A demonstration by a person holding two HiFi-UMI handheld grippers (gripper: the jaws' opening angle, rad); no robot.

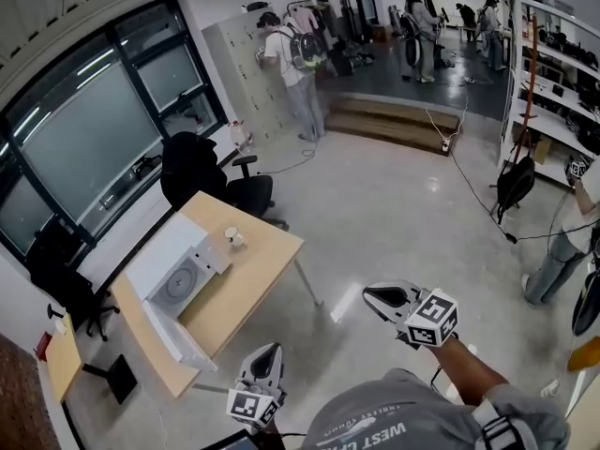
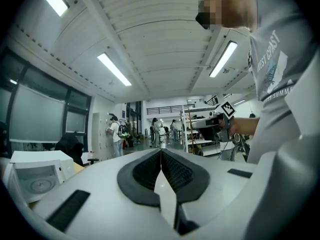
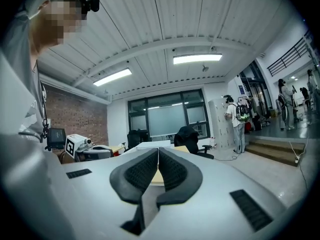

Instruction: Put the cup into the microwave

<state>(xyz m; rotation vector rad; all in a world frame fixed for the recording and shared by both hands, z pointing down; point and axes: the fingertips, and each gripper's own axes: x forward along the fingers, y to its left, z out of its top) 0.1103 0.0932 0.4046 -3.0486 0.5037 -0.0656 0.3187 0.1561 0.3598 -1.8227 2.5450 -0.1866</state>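
Note:
A small white cup (image 1: 232, 237) stands on the wooden table (image 1: 272, 251), just right of the white microwave (image 1: 183, 284). The microwave's door hangs open and its round turntable shows. Both grippers are held over the floor, well short of the table. My left gripper (image 1: 273, 349) points at the table's near corner, its jaws shut and empty (image 2: 161, 151). My right gripper (image 1: 368, 295) is further right, jaws shut with nothing between them (image 3: 158, 151). The left gripper view shows the microwave (image 2: 35, 176) at its lower left. The cup does not show in either gripper view.
A black office chair (image 1: 202, 172) stands behind the table by the windows. Wooden steps (image 1: 394, 120) and a person at lockers (image 1: 291, 59) are at the back. Another person (image 1: 562, 242) stands at the right. A cable (image 1: 469, 176) runs across the floor.

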